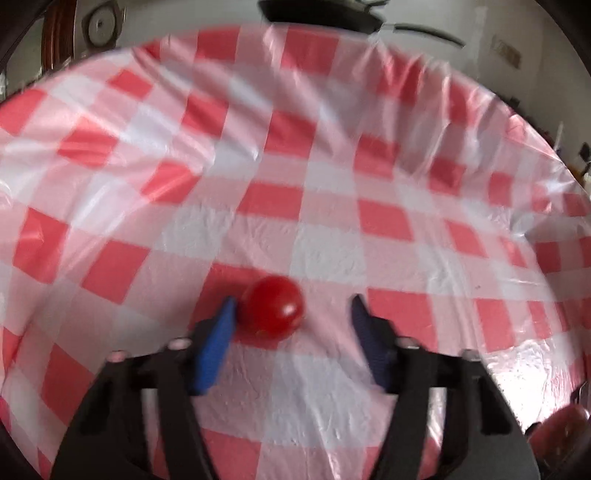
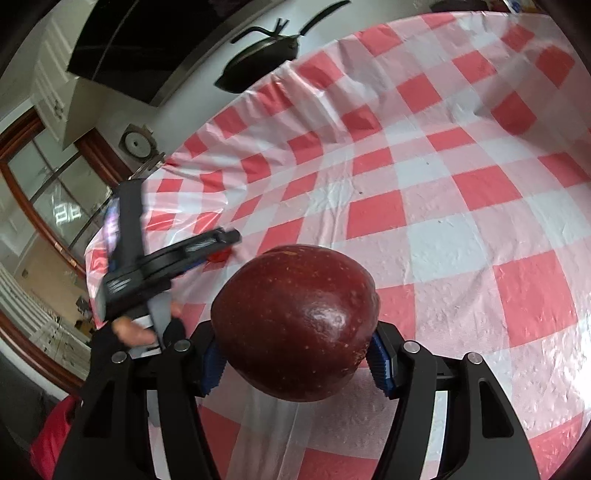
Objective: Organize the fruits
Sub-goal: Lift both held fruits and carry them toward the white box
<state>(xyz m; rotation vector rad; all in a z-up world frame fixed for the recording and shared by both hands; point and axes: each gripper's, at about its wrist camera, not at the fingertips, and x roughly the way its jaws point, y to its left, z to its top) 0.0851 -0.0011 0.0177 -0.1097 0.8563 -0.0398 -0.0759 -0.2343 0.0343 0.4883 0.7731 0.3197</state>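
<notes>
Here, through the left wrist camera: left gripper (image 1: 293, 308) hanging low over the red-and-white checked tablecloth (image 1: 332, 206), blue fingers (image 1: 214, 354) spread wide. Small red cherry tomato (image 1: 275, 306) lying on the cloth between them, touching or nearly touching the tip of the finger at frame left, well apart from the other. Dark frying pan (image 1: 321, 16) sitting beyond the far table edge, round clock-like dial (image 1: 99, 24) hanging on the wall at upper left. Picture smearing with motion blur; no lettering readable anywhere.

Next, through the right wrist camera: right gripper (image 2: 295, 356) clamping a big dark red apple (image 2: 297, 323) between its blue ribbed pads (image 2: 380, 363), the fruit lifted above the tablecloth (image 2: 461, 236) and filling the middle of the frame. Left gripper (image 2: 225, 238) showing from the side at frame left, tilting down toward the tomato (image 2: 218, 255), which is peeking out just beneath its tip. Bare fingers of the left hand (image 2: 133, 332) wrapping the handle. Frying pan (image 2: 262, 55) again past the table edge, the dial (image 2: 135, 142) on the wall below it. Grey markings on the left tool's black body too blurred to read; no brand legible.
</notes>
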